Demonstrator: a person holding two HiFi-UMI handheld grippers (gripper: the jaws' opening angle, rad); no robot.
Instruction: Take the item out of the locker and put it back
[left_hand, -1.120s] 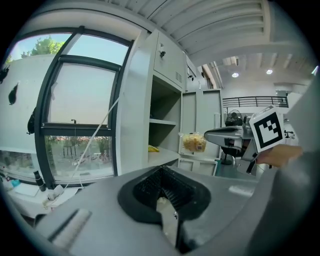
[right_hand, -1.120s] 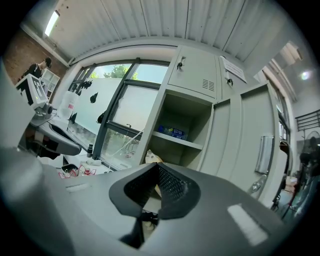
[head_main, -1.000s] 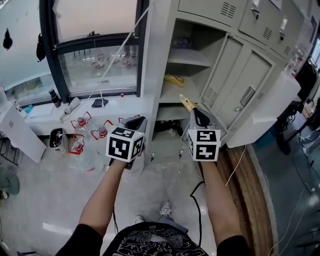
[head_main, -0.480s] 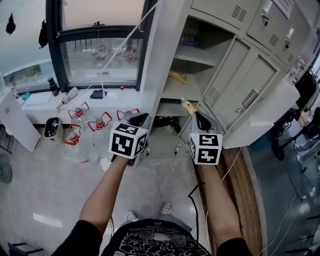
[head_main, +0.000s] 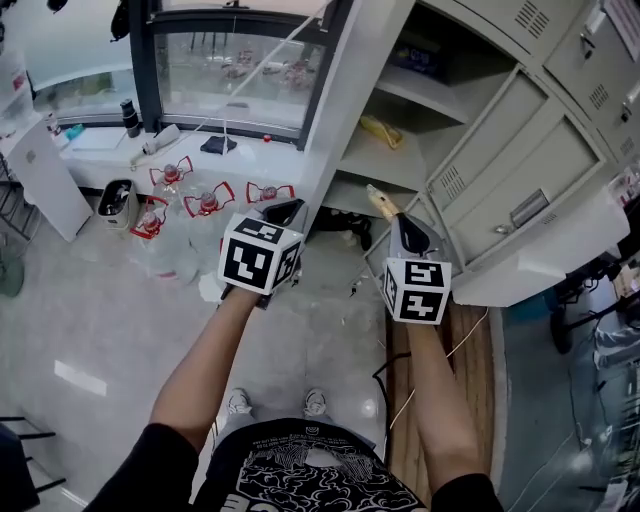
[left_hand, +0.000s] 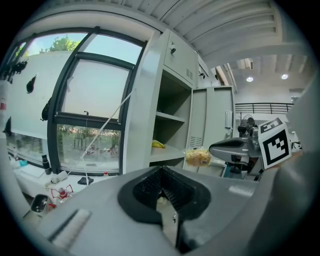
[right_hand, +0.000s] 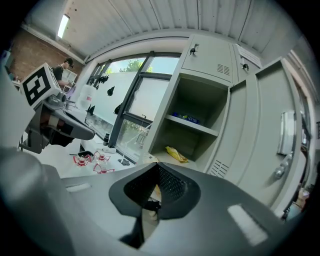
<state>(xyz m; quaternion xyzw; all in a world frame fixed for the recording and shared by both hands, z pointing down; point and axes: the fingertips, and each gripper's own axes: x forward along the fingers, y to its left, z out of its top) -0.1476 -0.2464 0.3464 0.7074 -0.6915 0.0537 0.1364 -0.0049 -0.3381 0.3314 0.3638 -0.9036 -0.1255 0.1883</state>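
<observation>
Since a moment ago both grippers have sunk a little in front of the open locker, and the head camera has tipped, so the window and the locker sit higher in the head view. The left gripper (head_main: 288, 211) is level at the person's left, its fingers pressed together with nothing between them. Just to its right, the right gripper (head_main: 396, 222) has its fingers pinched on the edge of a small yellowish snack bag (head_main: 378, 203). The bag is outside the locker (head_main: 365, 165), in the air, and now shows lower against it, below the edge of the middle shelf. At far left a window (head_main: 235, 70) runs above a white sill with a black cloth (head_main: 218, 145) lying on it. Under the sill a small bin (head_main: 117, 198) stands on the floor, and beside it are clear water bottles with red handles (head_main: 205, 203), close behind the left gripper. A yellow packet (head_main: 381, 131) lies on the locker's middle shelf, and a dark blue thing (head_main: 420, 60) lies on the shelf above. The locker door (head_main: 500, 170) stands swung out to the right, beside the right gripper. A cable (head_main: 385, 375) trails over the floor by a wooden board under the right arm.
</observation>
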